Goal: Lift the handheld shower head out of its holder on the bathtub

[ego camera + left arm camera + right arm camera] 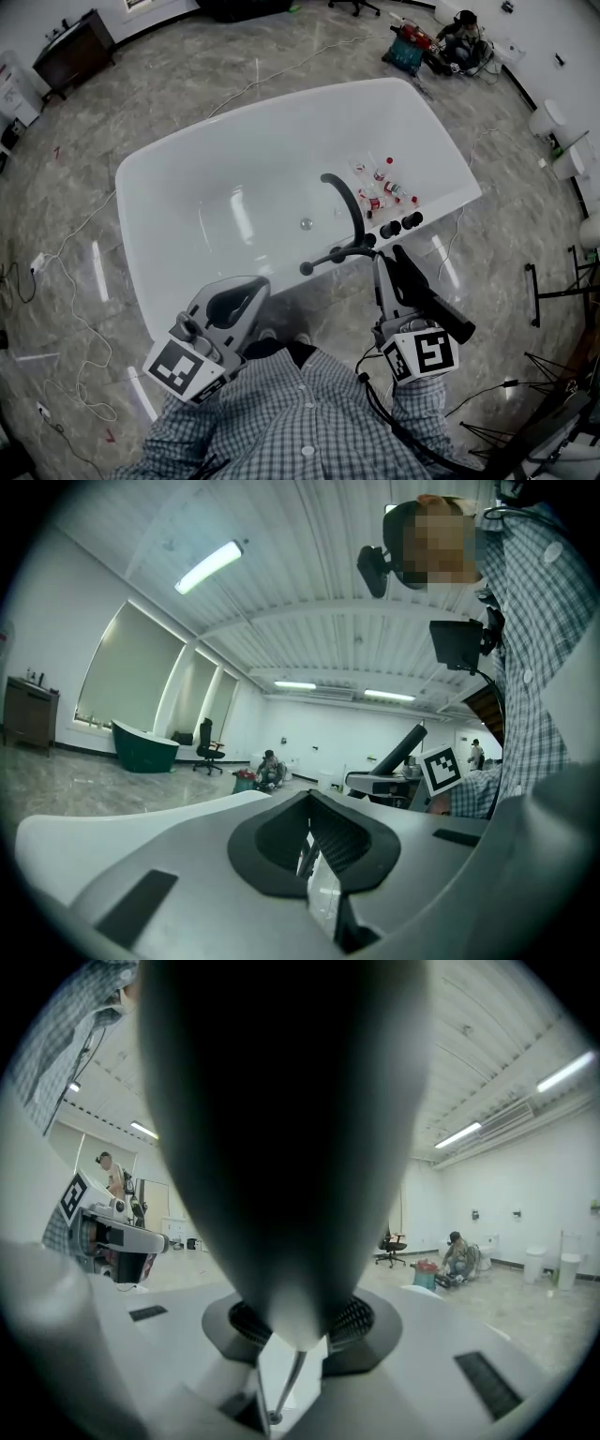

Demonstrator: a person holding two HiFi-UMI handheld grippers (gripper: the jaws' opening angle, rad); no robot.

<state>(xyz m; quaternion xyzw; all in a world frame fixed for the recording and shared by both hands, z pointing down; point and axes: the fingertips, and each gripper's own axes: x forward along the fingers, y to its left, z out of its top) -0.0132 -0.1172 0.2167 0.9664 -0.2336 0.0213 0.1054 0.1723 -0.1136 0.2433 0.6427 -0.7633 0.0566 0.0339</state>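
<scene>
Shower head (281, 1147) in right gripper (298, 1327) blocks its view; head view shows bathtub (187, 178).

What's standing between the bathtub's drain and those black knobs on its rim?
The head view shows it: the curved black faucet spout rises between the drain and the black knobs.

The shower head (281, 1147) between the right tongs (292, 1330) looks dark and matt. These and the left tongs (314, 841) are smooth grey plastic with black ribbed pads. Ahead of them the bathtub (187, 178) is glossy white. The floor (94, 112) beyond is polished veined stone, and behind them is a checked cloth shirt (300, 422).
</scene>
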